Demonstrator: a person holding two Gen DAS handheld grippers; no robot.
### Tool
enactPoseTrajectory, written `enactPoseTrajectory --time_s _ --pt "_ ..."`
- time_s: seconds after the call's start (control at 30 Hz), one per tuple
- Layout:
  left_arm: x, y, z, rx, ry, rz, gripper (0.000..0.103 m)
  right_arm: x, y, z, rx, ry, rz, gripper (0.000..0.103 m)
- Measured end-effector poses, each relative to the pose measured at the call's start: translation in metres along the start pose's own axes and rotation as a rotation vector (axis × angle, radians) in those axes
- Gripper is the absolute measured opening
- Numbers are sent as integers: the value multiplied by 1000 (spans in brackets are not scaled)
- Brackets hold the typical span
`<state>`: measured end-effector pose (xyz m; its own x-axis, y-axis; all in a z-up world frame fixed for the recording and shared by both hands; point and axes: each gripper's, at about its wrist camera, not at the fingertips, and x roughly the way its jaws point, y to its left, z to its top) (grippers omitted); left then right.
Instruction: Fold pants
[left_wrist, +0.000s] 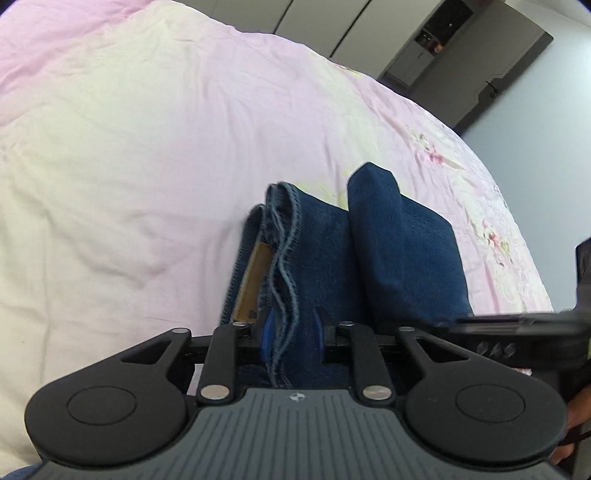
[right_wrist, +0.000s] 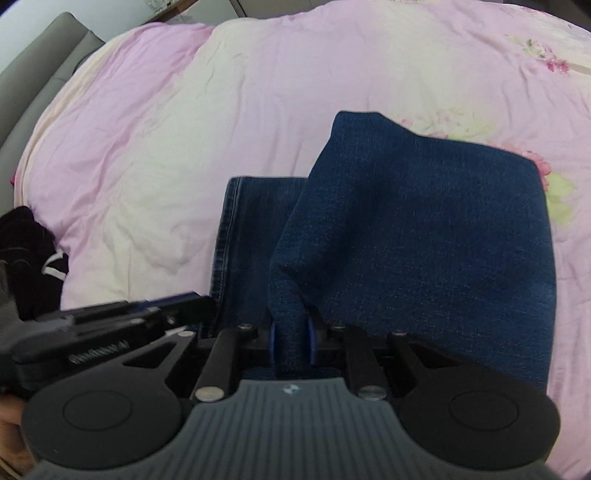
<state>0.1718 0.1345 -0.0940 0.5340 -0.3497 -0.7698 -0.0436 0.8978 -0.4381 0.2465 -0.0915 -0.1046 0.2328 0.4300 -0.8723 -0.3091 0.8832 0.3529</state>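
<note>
Dark blue jeans (left_wrist: 388, 243) lie partly folded on the pink bedspread (left_wrist: 166, 129). My left gripper (left_wrist: 293, 332) is shut on the jeans' waistband edge, where light stitching and a tan label (left_wrist: 255, 280) show. My right gripper (right_wrist: 291, 341) is shut on a bunched fold of the same jeans (right_wrist: 424, 240) and holds it a little above the bed. The two grippers are close side by side: the right one shows at the right edge of the left wrist view (left_wrist: 517, 325), the left one at the left of the right wrist view (right_wrist: 110, 325). The lower layers of the jeans are hidden.
The pink and cream bedspread (right_wrist: 184, 110) with flower print spreads all around. A black garment (right_wrist: 29, 254) lies at the bed's left edge. A grey headboard (right_wrist: 44, 62) stands at far left. Cabinets and a wall (left_wrist: 461, 55) stand beyond the bed.
</note>
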Motion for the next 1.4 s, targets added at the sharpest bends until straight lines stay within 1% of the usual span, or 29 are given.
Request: enactPoseTrajectory --time_s 0.1,0.17,0.27,0.33,0.37,0.4,0.47,0.5,0.57,0.6,0.67,0.7,0.73,0.8,0.87,0.9,0.93,1.0,1.03,1.1,1.17,1.27,1.3,1.33,1.37,1.4 --pt "1 5 4 -29 -6 8 24 20 1 -7 -18 17 -10 14" --pt "0 5 5 -40 -17 34 24 28 -2 -8 -15 23 -9 15" --pt "-9 3 3 -45 -41 57 24 25 -6 -12 -1 10 17 19" --pt "-17 6 3 -56 -58 64 25 18 -4 -16 -28 -9 40 28" --pt "-19 7 4 -64 -66 65 25 14 -3 -20 -39 -17 57 30" --pt "-22 8 3 -76 -75 62 27 10 -2 -23 -44 -23 73 32" --pt "-26 10 3 -107 -85 41 31 3 -2 -31 -41 -29 114 32" --pt "-29 11 3 -123 -88 24 34 -1 -3 -36 -28 -33 145 32" --pt "-31 11 2 -148 -89 -9 42 -11 -5 -45 -18 -63 174 32" --pt "-32 11 2 -159 -86 -27 48 -17 -6 -48 -20 -83 172 32" --pt "-31 10 0 -180 -85 -74 53 -28 -10 -54 -14 -132 145 32" --pt "-29 10 -1 -197 -83 -102 58 -35 -16 -55 -9 -160 125 32" --pt "-26 9 -3 -213 -81 -126 63 -39 -19 -58 -10 -186 97 32" --pt "-18 6 -4 -235 -74 -150 67 -48 -26 -64 -31 -232 14 32" --pt "-9 1 -5 -237 -60 -156 67 -49 -35 -74 -58 -259 -69 30" --pt "-4 -3 -6 -231 -53 -172 67 -48 -39 -78 -62 -267 -99 29" --pt "2 -8 -7 -226 -48 -193 67 -47 -43 -82 -58 -269 -111 27" --pt "16 -18 -6 -205 -38 -208 67 -43 -54 -86 -22 -260 -100 27" --pt "23 -23 -5 -183 -35 -201 68 -41 -60 -87 7 -258 -94 27" --pt "41 -31 -2 -140 -16 -155 68 -41 -68 -88 37 -265 -84 27" --pt "59 -35 0 -123 7 -137 68 -39 -71 -85 40 -271 -80 27" --pt "76 -39 1 -118 4 -163 67 -40 -72 -87 7 -279 -92 27" --pt "80 -41 2 -105 -4 -169 61 -40 -72 -88 -6 -280 -96 27" --pt "83 -44 3 -93 -10 -170 49 -39 -73 -89 -15 -278 -97 26" --pt "85 -46 4 -83 -16 -150 43 -36 -74 -88 -19 -272 -96 26" --pt "86 -49 6 -65 -17 -136 34 -34 -76 -88 -21 -264 -95 26"
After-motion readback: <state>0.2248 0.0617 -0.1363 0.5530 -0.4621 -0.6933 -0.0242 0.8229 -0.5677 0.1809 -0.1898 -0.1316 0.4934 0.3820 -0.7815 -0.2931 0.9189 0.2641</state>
